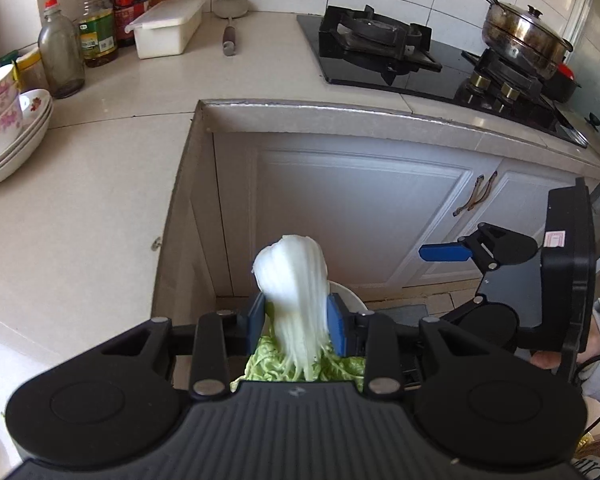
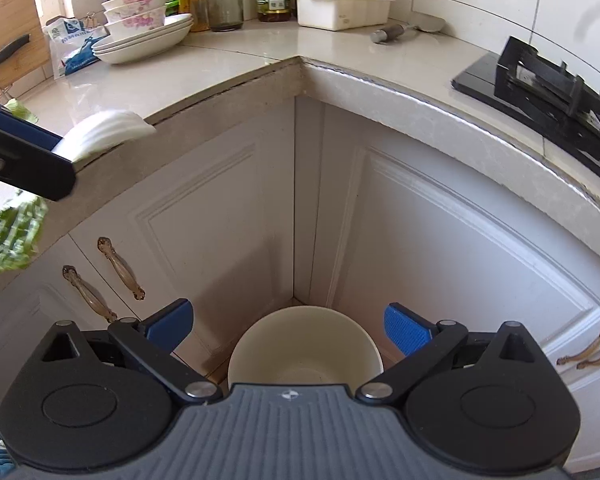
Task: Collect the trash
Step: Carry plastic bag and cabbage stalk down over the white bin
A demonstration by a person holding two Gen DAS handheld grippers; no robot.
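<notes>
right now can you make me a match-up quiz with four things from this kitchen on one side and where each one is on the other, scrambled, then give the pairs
Things:
1. cabbage leaf
2. white bin
3. steel pot
4. stacked bowls

Places:
A. on the floor in the cabinet corner
B. on the right burner of the stove
C. on plates on the counter, near the bottles
D. clamped in the left claw

Pairs: 1-D, 2-A, 3-B, 4-C
</notes>
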